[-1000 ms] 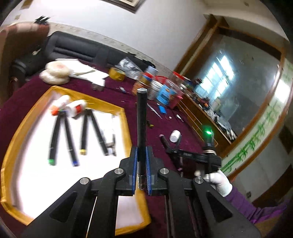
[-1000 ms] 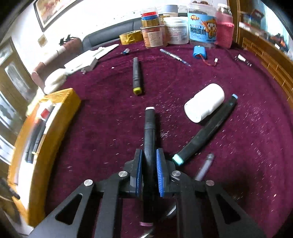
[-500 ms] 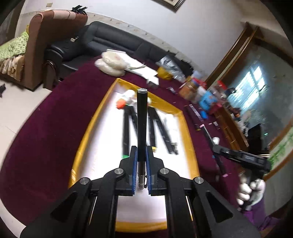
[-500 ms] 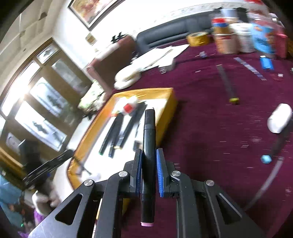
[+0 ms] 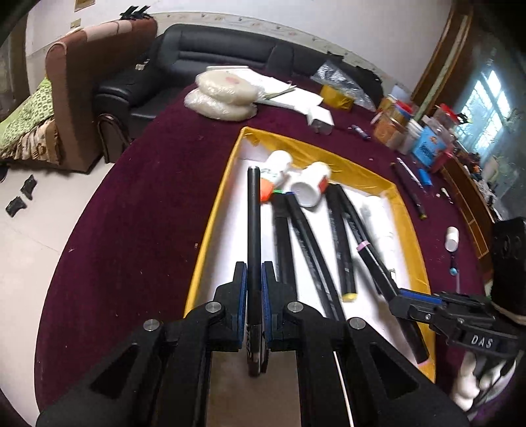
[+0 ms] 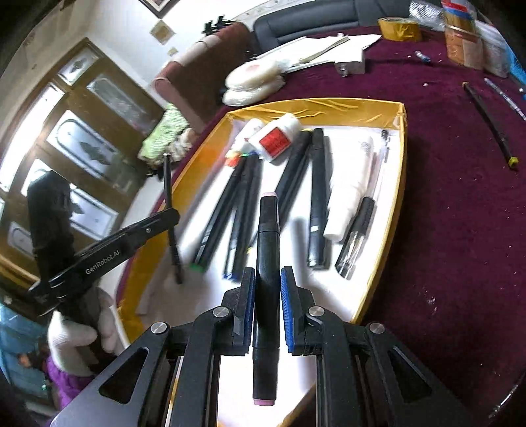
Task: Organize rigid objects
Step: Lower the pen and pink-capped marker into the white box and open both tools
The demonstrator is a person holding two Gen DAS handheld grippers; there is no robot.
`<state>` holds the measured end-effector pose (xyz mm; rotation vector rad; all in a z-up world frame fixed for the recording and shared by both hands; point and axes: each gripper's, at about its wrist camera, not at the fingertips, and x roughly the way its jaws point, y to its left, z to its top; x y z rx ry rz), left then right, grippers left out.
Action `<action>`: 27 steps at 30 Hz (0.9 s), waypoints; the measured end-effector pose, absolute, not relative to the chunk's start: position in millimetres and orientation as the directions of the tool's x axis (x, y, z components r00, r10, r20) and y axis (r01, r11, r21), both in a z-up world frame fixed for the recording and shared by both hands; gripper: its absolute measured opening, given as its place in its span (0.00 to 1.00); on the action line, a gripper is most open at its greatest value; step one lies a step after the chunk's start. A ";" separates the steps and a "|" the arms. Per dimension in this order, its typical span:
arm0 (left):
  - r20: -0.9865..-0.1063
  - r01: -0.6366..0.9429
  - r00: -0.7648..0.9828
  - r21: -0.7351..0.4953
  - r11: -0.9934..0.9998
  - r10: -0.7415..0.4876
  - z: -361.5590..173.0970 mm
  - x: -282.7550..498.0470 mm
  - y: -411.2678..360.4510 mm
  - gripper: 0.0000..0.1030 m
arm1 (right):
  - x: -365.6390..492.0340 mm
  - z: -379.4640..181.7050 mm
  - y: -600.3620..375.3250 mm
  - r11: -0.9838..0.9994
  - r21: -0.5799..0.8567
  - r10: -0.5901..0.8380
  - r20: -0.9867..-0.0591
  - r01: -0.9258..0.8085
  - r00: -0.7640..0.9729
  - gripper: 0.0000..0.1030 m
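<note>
My left gripper (image 5: 253, 274) is shut on a thin black pen (image 5: 253, 223) and holds it over the left side of the yellow-rimmed white tray (image 5: 213, 216). My right gripper (image 6: 267, 279) is shut on a thick black marker with pink ends (image 6: 268, 249), over the tray's near end (image 6: 378, 282). Several black markers (image 5: 305, 236) and two white bottles (image 5: 310, 185) lie in the tray. The right gripper shows in the left wrist view (image 5: 399, 300); the left gripper shows in the right wrist view (image 6: 171, 216).
The tray sits on a maroon table (image 5: 148, 203). A black marker with a yellow end (image 6: 490, 128), a white bottle (image 5: 452, 234), jars (image 5: 391, 121) and a tape roll (image 6: 399, 28) lie beyond the tray. A sofa (image 5: 203, 52) stands behind.
Both grippers swung from the table's right side over the tray, each carrying its pen or marker. The left gripper has lowered toward the tray's left side.
</note>
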<state>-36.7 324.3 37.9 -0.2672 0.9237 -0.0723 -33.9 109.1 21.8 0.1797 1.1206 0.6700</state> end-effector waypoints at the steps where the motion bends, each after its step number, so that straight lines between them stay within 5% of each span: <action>1: -0.783 -0.062 0.599 -0.253 0.965 -0.167 36.1 -35.9 325.4 0.06 | -32.3 20.5 109.9 0.801 0.446 0.568 -0.777 -0.400 0.272 0.14; 4: -0.776 -0.078 0.606 -0.275 0.958 -0.174 33.5 -36.6 328.9 0.09 | -28.3 18.4 114.3 0.826 0.403 0.531 -0.790 -0.394 0.306 0.14; 8: -0.748 -0.091 0.639 -0.304 0.948 -0.179 38.7 -48.9 329.8 0.39 | -29.0 19.9 119.1 0.857 0.338 0.481 -0.797 -0.389 0.365 0.14; 14: -0.696 -0.141 0.699 -0.358 0.923 -0.163 54.2 -87.7 331.4 0.50 | -34.2 23.5 117.7 0.846 0.332 0.496 -0.777 -0.418 0.387 0.20; 21: -0.635 -0.203 0.770 -0.335 0.920 -0.061 82.2 -136.7 326.0 0.51 | -40.9 55.7 88.2 0.802 0.329 0.574 -0.655 -0.498 0.491 0.23; 25: -0.603 -0.202 0.798 -0.270 0.941 -0.002 105.8 -142.8 308.2 0.62 | -44.3 82.7 47.4 0.818 0.303 0.569 -0.559 -0.489 0.604 0.43; 27: -0.582 -0.182 0.813 -0.263 0.947 -0.005 114.5 -142.9 295.0 0.64 | -45.2 93.6 20.9 0.841 0.274 0.537 -0.523 -0.467 0.662 0.45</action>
